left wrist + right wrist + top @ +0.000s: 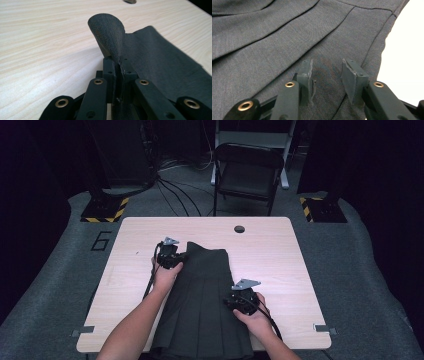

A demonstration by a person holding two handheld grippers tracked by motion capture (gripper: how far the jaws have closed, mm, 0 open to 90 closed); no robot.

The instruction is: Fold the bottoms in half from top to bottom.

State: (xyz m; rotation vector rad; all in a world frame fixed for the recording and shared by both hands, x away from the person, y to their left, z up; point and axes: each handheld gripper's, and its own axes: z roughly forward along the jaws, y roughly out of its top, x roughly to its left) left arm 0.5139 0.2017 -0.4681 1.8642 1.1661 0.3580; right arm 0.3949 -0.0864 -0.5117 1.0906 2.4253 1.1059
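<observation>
A dark grey pleated skirt lies flat on the light wooden table, waistband toward the far side, hem at the near edge. My left gripper is at the waistband's left corner and is shut on the skirt's cloth, which bulges up in a fold above the pinched pads. My right gripper hovers over the skirt's right edge. Its jaws stand apart over the pleats, with nothing pinched between the pads.
A round cable hole sits near the table's far edge. A folding chair and floor cables lie beyond the table. Bare wood stretches left and right of the skirt.
</observation>
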